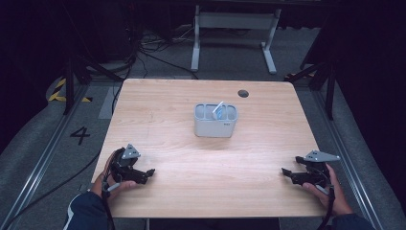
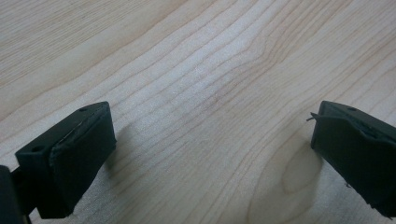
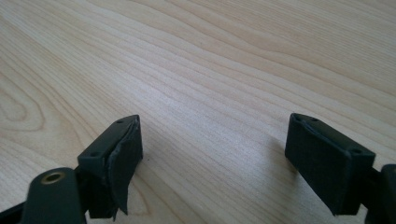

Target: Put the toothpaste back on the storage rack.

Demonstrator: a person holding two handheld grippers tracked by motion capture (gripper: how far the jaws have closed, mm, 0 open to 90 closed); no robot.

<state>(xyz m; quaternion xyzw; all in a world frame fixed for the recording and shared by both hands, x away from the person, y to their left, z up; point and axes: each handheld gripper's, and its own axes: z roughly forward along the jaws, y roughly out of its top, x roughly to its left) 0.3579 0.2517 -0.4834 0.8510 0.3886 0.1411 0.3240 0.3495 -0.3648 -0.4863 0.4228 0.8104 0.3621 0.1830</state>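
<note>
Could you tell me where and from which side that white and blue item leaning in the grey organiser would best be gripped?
Probably by the white upper end of the item, which juts above the organiser's rim. Come down from above, since the compartment walls enclose its lower part. Both grippers, left and right, are open.

Left gripper [image 2: 212, 154] fingers [image 2: 70, 163] apart over table [image 2: 196, 70].
</note>
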